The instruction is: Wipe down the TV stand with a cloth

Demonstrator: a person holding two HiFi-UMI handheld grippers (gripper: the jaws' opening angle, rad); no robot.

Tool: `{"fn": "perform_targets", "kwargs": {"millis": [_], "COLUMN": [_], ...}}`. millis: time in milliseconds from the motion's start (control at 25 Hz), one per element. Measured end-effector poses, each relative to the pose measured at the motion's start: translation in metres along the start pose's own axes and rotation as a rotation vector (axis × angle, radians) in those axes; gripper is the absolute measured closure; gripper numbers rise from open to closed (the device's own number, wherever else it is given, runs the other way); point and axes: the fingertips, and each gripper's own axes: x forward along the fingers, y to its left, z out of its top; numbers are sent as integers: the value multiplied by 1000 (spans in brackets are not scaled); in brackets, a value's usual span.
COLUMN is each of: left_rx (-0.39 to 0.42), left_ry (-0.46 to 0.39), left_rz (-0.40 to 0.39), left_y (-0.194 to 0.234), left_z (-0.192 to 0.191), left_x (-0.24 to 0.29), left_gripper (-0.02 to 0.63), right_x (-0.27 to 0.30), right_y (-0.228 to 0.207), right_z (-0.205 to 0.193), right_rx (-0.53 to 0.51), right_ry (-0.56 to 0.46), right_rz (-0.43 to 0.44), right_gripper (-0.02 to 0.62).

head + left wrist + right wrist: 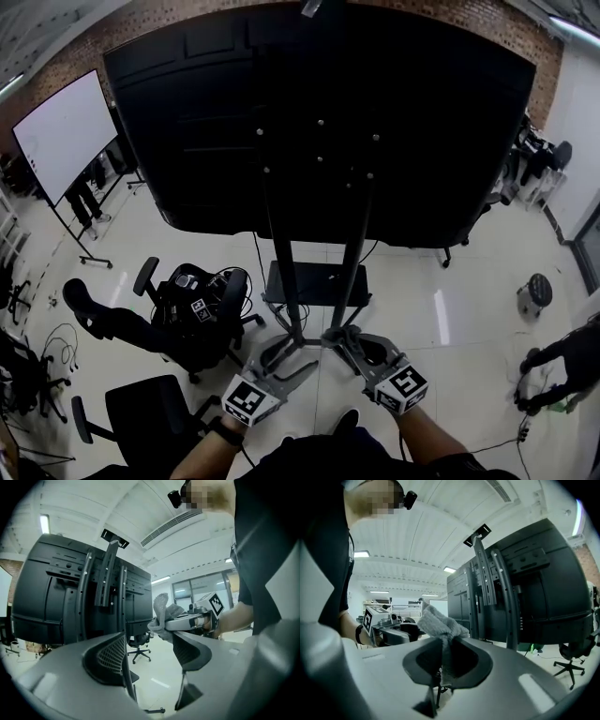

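Observation:
The TV stand [286, 272] shows from behind: two dark poles carry the big black TV back [319, 112] and run down to a low shelf [314, 283]. My right gripper [343, 337] is low beside the right pole, shut on a grey cloth [339, 332]. In the right gripper view the cloth [440, 627] bunches up out of the closed right gripper [443, 660]. My left gripper [281, 356] sits just left of it near the left pole, open and holding nothing. The left gripper view has the open left gripper [150, 653] facing the cloth [164, 613] and the poles [119, 606].
An office chair [202, 314] loaded with gear stands left of the stand base, and another black chair [150, 412] is nearer me. A whiteboard [66, 131] is at far left. A crouching person [562, 366] and a small stool [536, 292] are at right.

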Motion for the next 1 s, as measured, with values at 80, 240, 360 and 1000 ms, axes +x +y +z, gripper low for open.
{"fn": "perform_targets", "kwargs": {"millis": [80, 240, 360, 1000], "left_rx": [8, 14, -5, 16], "left_ry": [-14, -28, -34, -81], "left_rz": [-16, -68, -89, -103], "left_y": [-4, -12, -16, -65], "left_z": [8, 14, 12, 43], "left_x": [-26, -65, -88, -138], "left_gripper": [267, 267, 267, 268], "right_x": [-4, -12, -20, -88], "right_y": [22, 55, 79, 132], "right_z": [3, 16, 27, 45], "right_rx": [0, -1, -10, -82], "right_ry": [-5, -44, -67, -81], "right_rz": [-34, -103, -138, -193], "right_gripper": [561, 561, 561, 561]}}
